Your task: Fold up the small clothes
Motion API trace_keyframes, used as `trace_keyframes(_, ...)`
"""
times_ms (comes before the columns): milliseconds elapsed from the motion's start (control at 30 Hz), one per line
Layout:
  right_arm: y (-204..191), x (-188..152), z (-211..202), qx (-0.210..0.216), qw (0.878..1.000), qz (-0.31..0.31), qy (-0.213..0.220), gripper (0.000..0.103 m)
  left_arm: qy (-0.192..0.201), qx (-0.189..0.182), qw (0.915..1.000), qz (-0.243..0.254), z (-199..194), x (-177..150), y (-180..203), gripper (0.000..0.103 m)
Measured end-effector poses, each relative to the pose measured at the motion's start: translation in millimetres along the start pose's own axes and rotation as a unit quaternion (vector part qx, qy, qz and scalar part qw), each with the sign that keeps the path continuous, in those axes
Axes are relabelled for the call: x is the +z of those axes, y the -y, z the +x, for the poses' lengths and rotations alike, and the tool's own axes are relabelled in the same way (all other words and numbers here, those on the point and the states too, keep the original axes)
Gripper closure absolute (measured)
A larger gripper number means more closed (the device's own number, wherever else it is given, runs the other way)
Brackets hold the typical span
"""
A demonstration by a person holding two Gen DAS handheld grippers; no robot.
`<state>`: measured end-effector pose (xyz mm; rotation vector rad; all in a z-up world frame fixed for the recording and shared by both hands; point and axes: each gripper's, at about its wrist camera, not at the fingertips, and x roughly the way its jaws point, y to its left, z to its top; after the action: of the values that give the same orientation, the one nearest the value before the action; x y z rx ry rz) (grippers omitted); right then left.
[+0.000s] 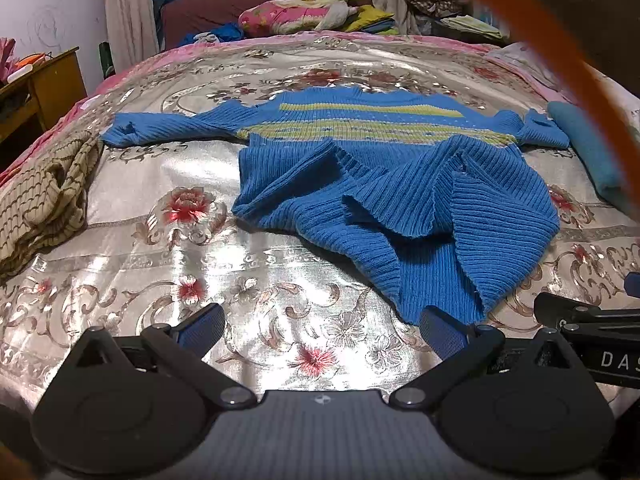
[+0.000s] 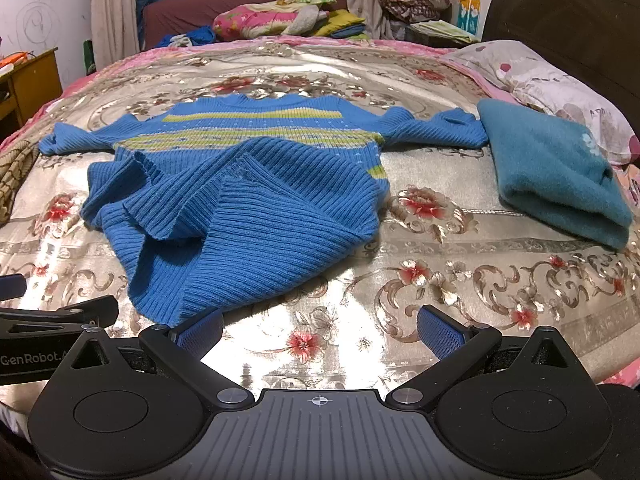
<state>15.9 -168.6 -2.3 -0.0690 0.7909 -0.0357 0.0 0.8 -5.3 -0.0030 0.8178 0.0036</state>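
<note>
- My left gripper [image 1: 320,330] has its jaws spread wide with nothing between them, hovering over the floral bedspread [image 1: 160,184] just short of the hem.
- My right gripper [image 2: 320,330] is likewise released and empty, beside the other one.
- The blue ribbed sweater [image 2: 240,208] lies mid-bed, sleeves stretched out to each side, yellow-green stripes across the chest; its lower body is bunched and flipped up in loose ridges.
- I judge the knit soft, stretchy and fairly light: it will sag and drag on the slick satin, not hold a crease.
- I would take the hem at its two near corners, where the rib edge stands up, and pinch both layers.
- A folded teal garment [image 2: 556,168] sits well apart to the right; a tan striped garment [image 1: 44,196] is heaped at the left.
- Whether the hem's underside layer is folded under, I can't quite tell from here.
</note>
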Motion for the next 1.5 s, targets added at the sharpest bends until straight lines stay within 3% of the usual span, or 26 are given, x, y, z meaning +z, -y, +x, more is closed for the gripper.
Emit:
trace_keyframes(733, -3, 4, 3, 0.009, 1.000, -0.005, 0.004, 0.000, 0.002, 0.005, 0.9999, -0.011, 3, 4, -3, 0.000)
trace_keyframes(1133, -9, 27, 14, 0.030, 0.999, -0.019, 0.024, 0.002, 0.032, 0.007, 0.9994, 0.011, 13, 27, -13, 0.000)
trace_keyframes(1333, -18, 49, 30, 0.043, 0.997, -0.046, 0.039, 0.014, 0.035, 0.009, 0.9993, 0.008, 24, 37, -26, 0.000)
trace_keyframes(1500, -16, 64, 57, 0.065, 0.997, -0.043, 0.020, 0.035, 0.025, 0.000, 0.9996, 0.012, 35, 39, -35, 0.000)
